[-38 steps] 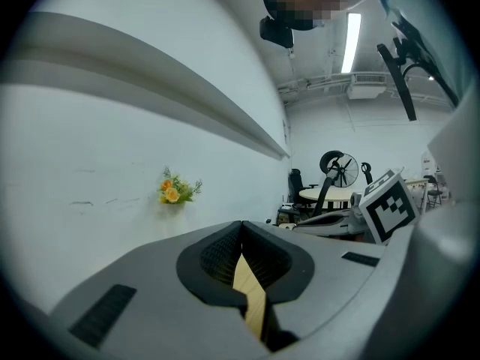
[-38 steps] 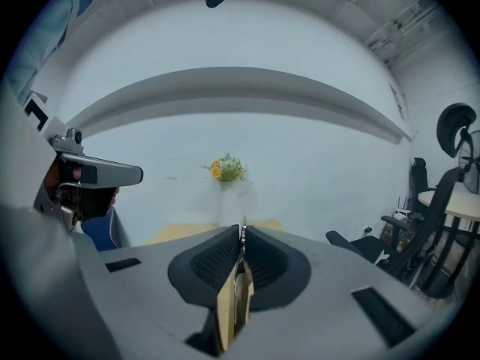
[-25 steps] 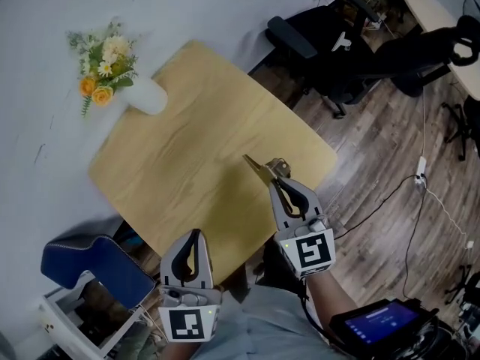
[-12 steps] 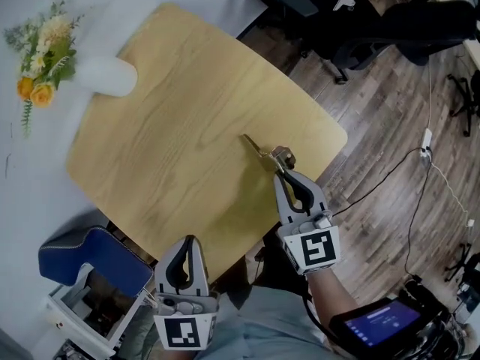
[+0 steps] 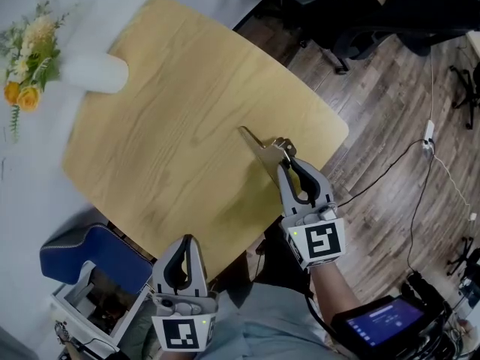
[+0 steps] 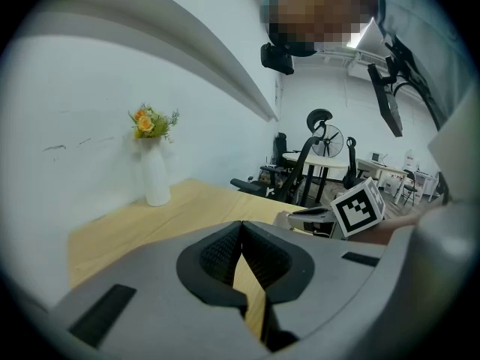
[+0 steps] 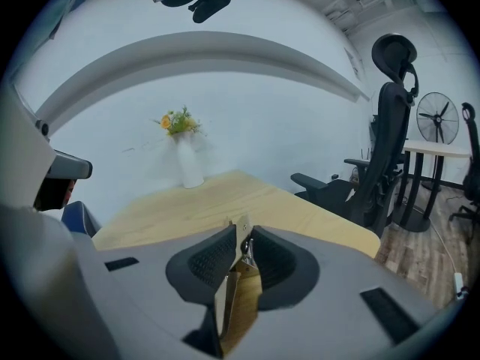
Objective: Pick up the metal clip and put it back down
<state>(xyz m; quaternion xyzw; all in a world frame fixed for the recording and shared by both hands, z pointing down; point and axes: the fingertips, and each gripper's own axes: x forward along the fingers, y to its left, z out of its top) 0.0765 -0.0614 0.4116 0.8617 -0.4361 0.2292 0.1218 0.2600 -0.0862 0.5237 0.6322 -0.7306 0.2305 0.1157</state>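
Observation:
The metal clip (image 5: pixel 260 145) is a brass-coloured spring clamp held above the wooden table (image 5: pixel 172 118) near its right corner. My right gripper (image 5: pixel 285 162) is shut on the clip's handle end, and the clip's pointed nose sticks out to the upper left. In the right gripper view the metal clip (image 7: pixel 238 276) sits pinched between the two black pads (image 7: pixel 206 265), lifted off the tabletop. My left gripper (image 5: pixel 182 259) hangs shut and holds nothing off the table's near edge; in the left gripper view its jaws (image 6: pixel 241 255) meet at the tip.
A white vase with yellow flowers (image 5: pixel 82 70) lies at the table's far left edge. Black office chairs (image 5: pixel 360 21) stand beyond the far right side on wood flooring. A blue seat (image 5: pixel 90 261) is below the table's near left corner. A cable (image 5: pixel 409 178) runs across the floor.
The right gripper has stayed shut on the clip over the right corner and shifted only slightly. The head view has swung, so table and vase sit further left and up.

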